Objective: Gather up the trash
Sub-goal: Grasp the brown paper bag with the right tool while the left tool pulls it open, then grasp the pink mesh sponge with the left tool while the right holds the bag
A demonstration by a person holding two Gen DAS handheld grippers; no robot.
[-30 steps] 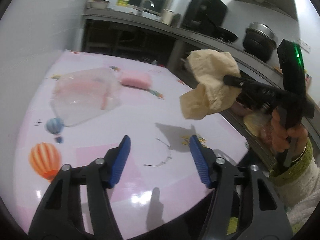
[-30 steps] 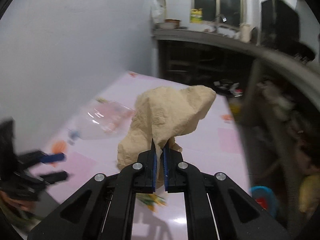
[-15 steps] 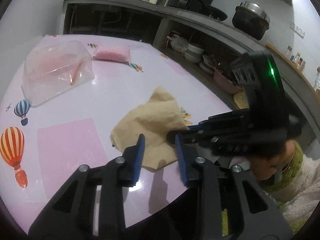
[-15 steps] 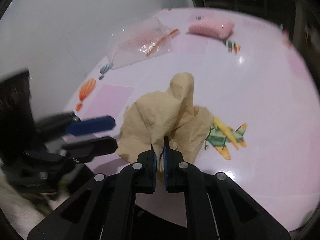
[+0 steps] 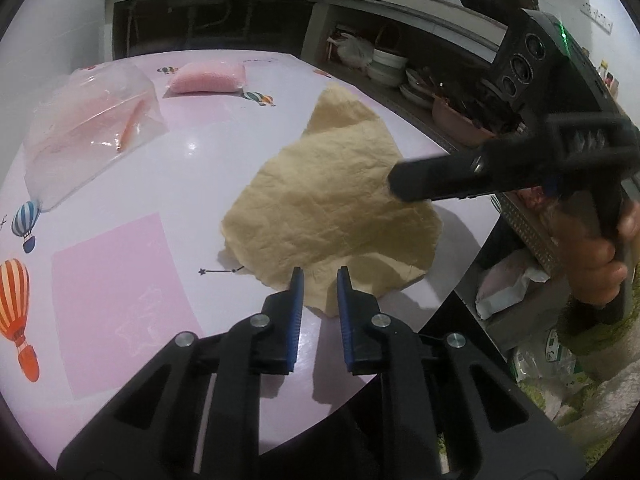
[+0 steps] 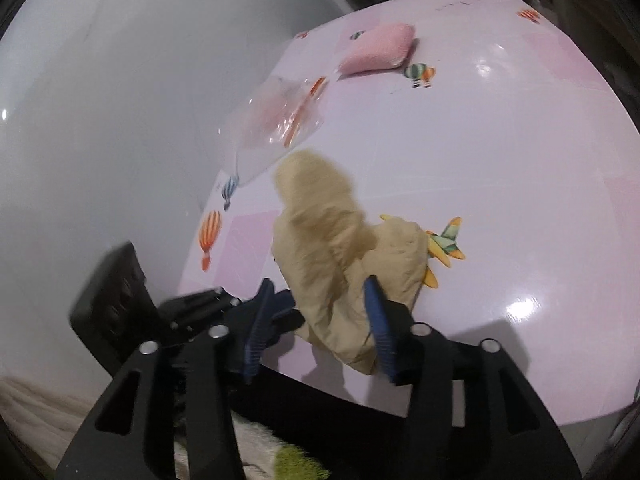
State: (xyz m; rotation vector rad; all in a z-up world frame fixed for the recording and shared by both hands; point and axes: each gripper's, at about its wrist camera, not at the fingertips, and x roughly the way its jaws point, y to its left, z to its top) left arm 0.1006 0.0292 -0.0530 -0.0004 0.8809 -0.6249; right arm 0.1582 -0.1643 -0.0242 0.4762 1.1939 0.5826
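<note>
Down from mid-air, our tan paper (image 5: 332, 208) now lies on the tabletop (image 5: 192, 148); right tool (image 6: 320, 312) opens, releasing it, left tool (image 5: 319, 280) closes unclamped at its near edge.

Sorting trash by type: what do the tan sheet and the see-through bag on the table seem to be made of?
Tan sheet: probably thin paper or tissue, matte, with fine creases and soft folds. See-through bag: apparently thin plastic film, glossy, showing highlights and the pink contents through it.
</note>
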